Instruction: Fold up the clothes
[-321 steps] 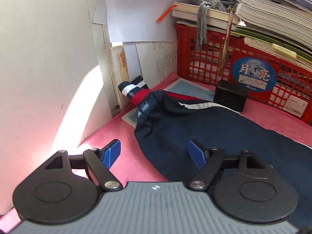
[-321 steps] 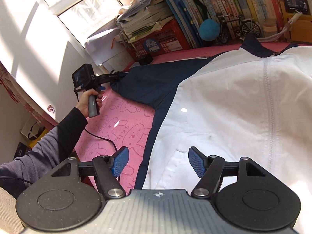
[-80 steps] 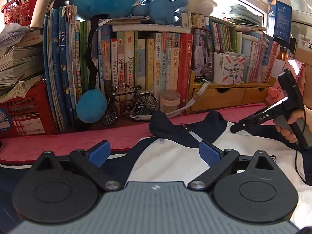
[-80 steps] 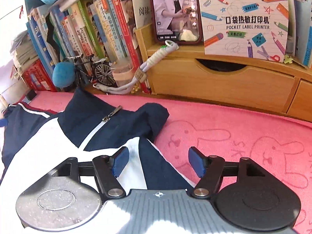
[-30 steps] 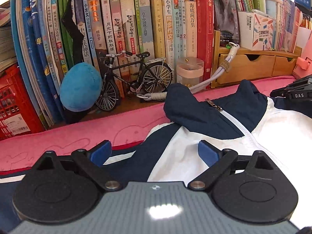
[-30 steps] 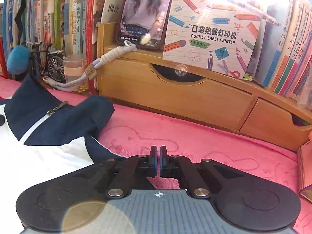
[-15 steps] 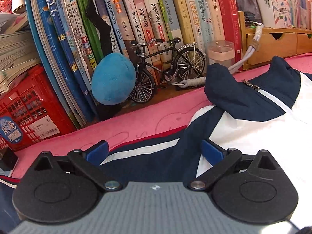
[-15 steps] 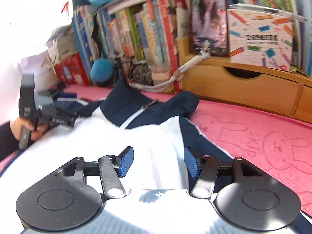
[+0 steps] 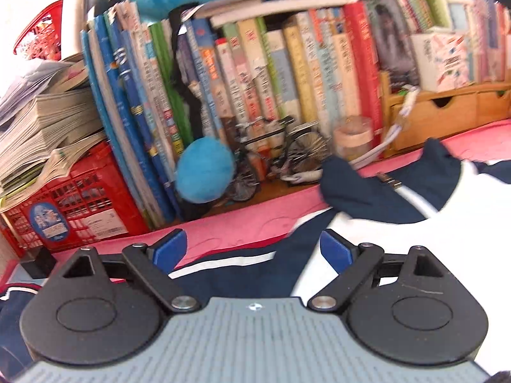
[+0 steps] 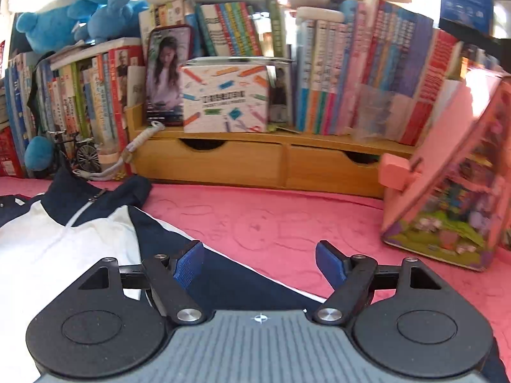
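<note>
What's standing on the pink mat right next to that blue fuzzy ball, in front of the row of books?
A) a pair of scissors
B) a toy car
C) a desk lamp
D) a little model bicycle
D: a small black model bicycle stands just right of the blue fuzzy ball, in front of the upright books, and shows again in the right wrist view.

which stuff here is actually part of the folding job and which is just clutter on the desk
Part of the job:
- jacket, navy and white, spread on the pink mat
- left gripper, jaws closing, nothing between them
- right gripper, jaws opening, nothing gripped

Just lying about:
- books
- toy bicycle
- red crate
- blue plush toy
- wooden drawers
- pink box
</note>
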